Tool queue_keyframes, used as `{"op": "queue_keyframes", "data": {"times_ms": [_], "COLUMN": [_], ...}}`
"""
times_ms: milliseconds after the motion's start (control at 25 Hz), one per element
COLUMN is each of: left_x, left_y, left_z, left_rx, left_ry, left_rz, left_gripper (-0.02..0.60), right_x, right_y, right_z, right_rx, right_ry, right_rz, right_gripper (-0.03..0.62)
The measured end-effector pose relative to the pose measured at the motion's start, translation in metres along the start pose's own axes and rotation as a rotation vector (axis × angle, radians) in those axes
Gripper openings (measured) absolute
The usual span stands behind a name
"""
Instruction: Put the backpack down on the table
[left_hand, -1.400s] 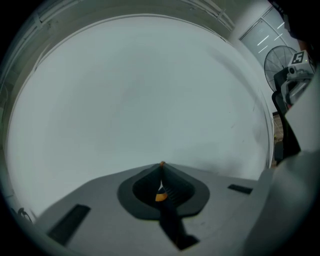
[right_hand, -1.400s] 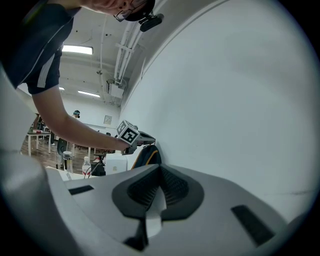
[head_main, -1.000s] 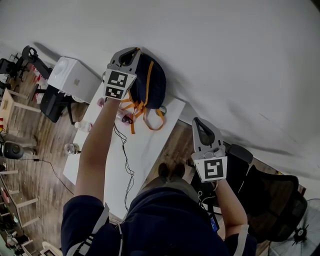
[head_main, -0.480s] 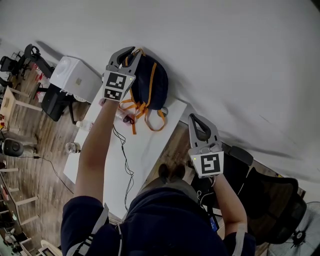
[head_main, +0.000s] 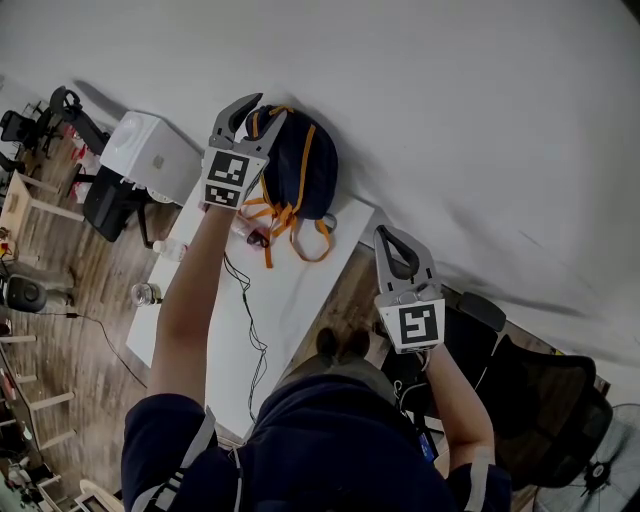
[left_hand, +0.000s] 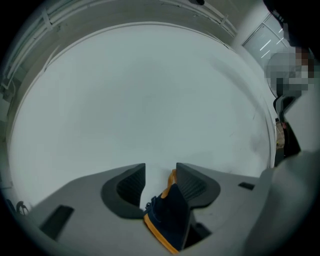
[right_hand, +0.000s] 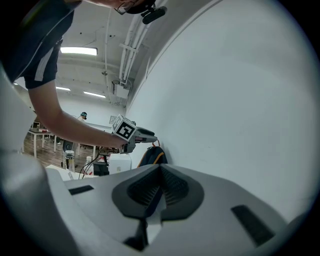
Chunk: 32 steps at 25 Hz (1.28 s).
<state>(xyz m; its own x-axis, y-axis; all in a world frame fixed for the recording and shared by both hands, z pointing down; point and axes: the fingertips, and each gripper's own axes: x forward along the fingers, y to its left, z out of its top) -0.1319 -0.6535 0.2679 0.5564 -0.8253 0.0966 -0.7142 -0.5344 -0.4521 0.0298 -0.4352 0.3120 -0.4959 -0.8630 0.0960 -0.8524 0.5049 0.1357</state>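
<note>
Dark clothing on the person's torso (head_main: 320, 440) fills the bottom of the head view and hides the near end of the white table (head_main: 300, 290). Right gripper (head_main: 392, 240): held off the table's right edge, jaws pressed together, nothing between them. A black office chair (head_main: 560, 410) is cut off by the frame's right edge. A thin black cable (head_main: 250, 310) runs along the tabletop; its far end cannot be traced.

Left gripper (head_main: 252, 112): jaws apart. A navy, orange-edged fold of the backpack (head_main: 310, 165) lies between them, against one jaw only and not clamped. The backpack stands upright on the table's far end against the white wall (head_main: 450, 120). The gripper covers its left side.
</note>
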Motion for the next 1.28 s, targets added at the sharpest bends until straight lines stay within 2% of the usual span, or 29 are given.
{"op": "queue_keyframes", "data": {"times_ms": [360, 640, 800, 880, 1080, 1200, 1280], "left_x": [-0.026, -0.057, -0.076, -0.086, -0.116, -0.130, -0.140], "left_y": [-0.005, -0.011, -0.021, -0.027, -0.049, -0.060, -0.067], "left_z": [0.028, 0.048, 0.056, 0.062, 0.078, 0.103, 0.111], "left_rx": [-0.051, -0.104, -0.102, -0.104, -0.110, -0.138, -0.150], "left_ry": [-0.072, -0.115, -0.112, -0.130, -0.129, -0.235, -0.256], "left_rz": [0.008, 0.036, 0.035, 0.031, 0.014, 0.017, 0.017], "left_gripper": [0.262, 0.268, 0.272, 0.240, 0.099, 0.047, 0.022], "right_x": [-0.003, -0.011, -0.018, -0.022, -0.033, -0.040, -0.045], "right_y": [0.001, 0.005, 0.007, 0.009, 0.014, 0.016, 0.018], "right_z": [0.005, 0.011, 0.013, 0.014, 0.016, 0.019, 0.021], "right_rx": [0.010, 0.011, 0.009, 0.006, 0.010, 0.017, 0.028], "right_ry": [-0.019, -0.030, -0.030, -0.029, -0.034, -0.041, -0.046], "right_rz": [-0.003, 0.001, 0.000, 0.002, 0.004, 0.003, -0.001], "right_gripper": [0.002, 0.002, 0.002, 0.002, 0.002, 0.002, 0.002]}}
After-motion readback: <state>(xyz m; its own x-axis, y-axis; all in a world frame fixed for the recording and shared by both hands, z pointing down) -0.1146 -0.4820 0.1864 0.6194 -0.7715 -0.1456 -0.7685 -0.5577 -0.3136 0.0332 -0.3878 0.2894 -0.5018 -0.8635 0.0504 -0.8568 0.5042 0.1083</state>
